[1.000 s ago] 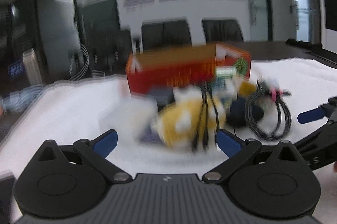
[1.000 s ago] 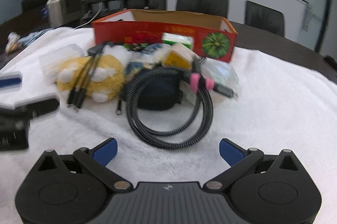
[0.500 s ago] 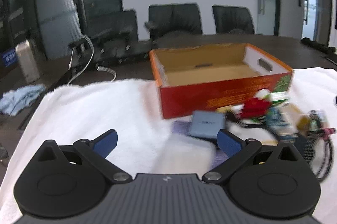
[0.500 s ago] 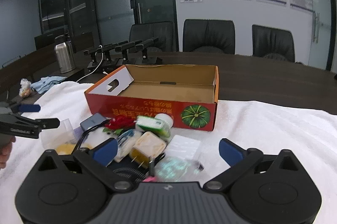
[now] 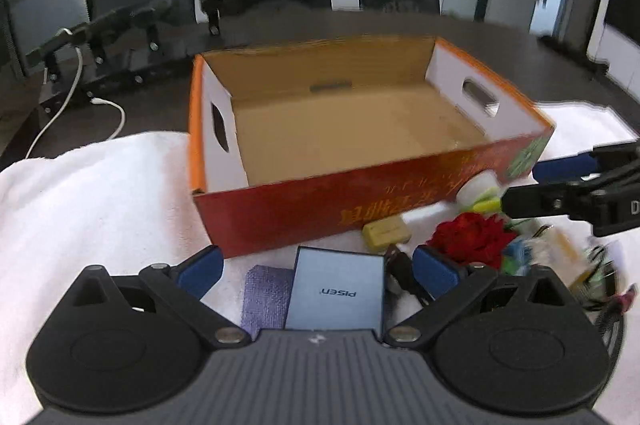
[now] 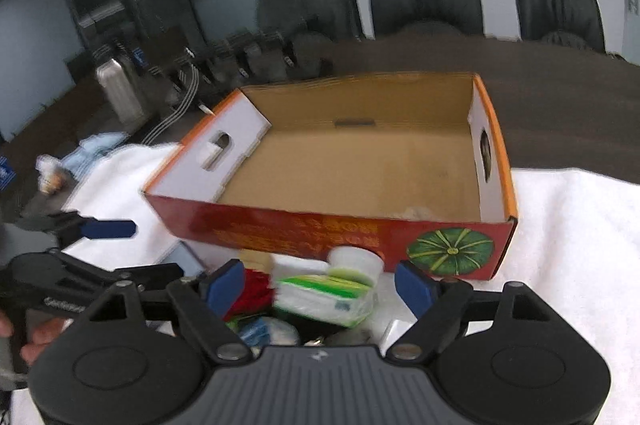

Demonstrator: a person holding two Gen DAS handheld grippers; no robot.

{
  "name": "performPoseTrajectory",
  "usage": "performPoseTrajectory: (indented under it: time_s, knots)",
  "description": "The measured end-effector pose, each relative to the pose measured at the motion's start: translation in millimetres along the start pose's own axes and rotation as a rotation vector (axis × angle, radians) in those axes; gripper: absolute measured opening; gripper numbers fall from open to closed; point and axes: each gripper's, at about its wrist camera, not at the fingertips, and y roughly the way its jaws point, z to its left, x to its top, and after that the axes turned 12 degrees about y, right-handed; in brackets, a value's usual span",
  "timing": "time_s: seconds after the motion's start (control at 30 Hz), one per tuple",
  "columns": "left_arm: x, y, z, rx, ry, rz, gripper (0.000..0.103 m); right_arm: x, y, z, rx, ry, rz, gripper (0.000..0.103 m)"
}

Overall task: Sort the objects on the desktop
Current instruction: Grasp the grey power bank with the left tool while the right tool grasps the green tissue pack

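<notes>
Left gripper (image 5: 316,271): jaws wide apart, nothing pressed between the blue pads. It points down over the near edge of the clutter, with a grey-blue power bank (image 5: 338,295) printed PISEN lying flat in the gap, clear of both pads. Right gripper (image 6: 320,283): jaws apart but have just been closing; a green-and-white packet (image 6: 326,295) sits between the blue fingertips, and the pads do not press on it. In the left wrist view the right gripper enters from the right edge, its dark finger reaching toward the pile.

Largest to smallest:

- White cloth (image 5: 92,193) covers the near part of the dark table (image 6: 560,113); everything below sits on it.
- Red-orange cardboard box (image 5: 360,145), open top, hand-holes in both short walls, a green pumpkin print (image 6: 450,251) on its near right corner. Interior is bare brown card. It stands at the far side of the clutter.
- Purple cloth piece (image 5: 266,299) — just left of the power bank, partly under it.
- Red flower-like item (image 5: 472,239), right of the power bank, near the box front.
- Yellow block (image 5: 386,235), between power bank and box wall, close to the wall.
- White round lid or tub (image 6: 356,261), touching or just short of the box front; blur prevents telling which.

Off the cloth, far left: steel flask (image 6: 118,95) and a white cable (image 5: 64,93). A hand (image 6: 40,339) grips the left tool's handle.
</notes>
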Motion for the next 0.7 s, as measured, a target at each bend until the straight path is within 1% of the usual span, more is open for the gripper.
performPoseTrajectory:
  time_s: [0.1, 0.17, 0.2, 0.23, 0.27, 0.3, 0.37, 0.47, 0.53, 0.6, 0.63, 0.67, 0.7]
  knots:
    - [4, 10, 4, -0.012, -0.016, 0.037, 0.103, 3, 22, -6, -0.001, 0.03, 0.072, 0.081]
    - [4, 11, 4, -0.021, -0.006, 0.047, 0.103, 3, 31, -13, -0.012, 0.049, 0.103, 0.08]
    - [3, 10, 4, -0.028, 0.007, 0.045, 0.101, 5, 35, -17, -0.008, 0.062, 0.115, 0.073]
    - [3, 11, 5, -0.038, 0.008, 0.042, 0.098, 7, 36, -22, 0.01, 0.08, 0.125, 0.052]
    - [1, 10, 9, -0.058, -0.012, 0.049, 0.096, 9, 37, -25, 0.017, 0.097, 0.129, 0.044]
    - [2, 10, 12, -0.076, -0.032, 0.057, 0.093, 11, 36, -29, 0.017, 0.12, 0.129, 0.045]
    - [-1, 6, 19, -0.111, -0.059, 0.057, 0.093, 13, 33, -34, 0.041, 0.139, 0.131, 0.044]
    - [-7, -2, 22, -0.14, -0.032, 0.038, 0.093, 12, 24, -41, 0.079, 0.164, 0.128, 0.044]
    - [-9, 0, 18, -0.128, -0.012, 0.044, 0.093, 13, 16, -45, 0.107, 0.184, 0.118, 0.044]
    - [-8, 6, 10, -0.107, 0.009, 0.067, 0.091, 15, 7, -46, 0.122, 0.191, 0.098, 0.044]
    - [-7, 9, 8, -0.099, 0.013, 0.071, 0.083, 16, 1, -46, 0.132, 0.194, 0.087, 0.044]
    - [-6, 13, 6, -0.1, 0.017, 0.088, 0.073, 17, -4, -47, 0.14, 0.198, 0.081, 0.044]
    - [-5, 18, 4, -0.122, 0.022, 0.11, 0.055, 18, -9, -46, 0.145, 0.198, 0.071, 0.044]
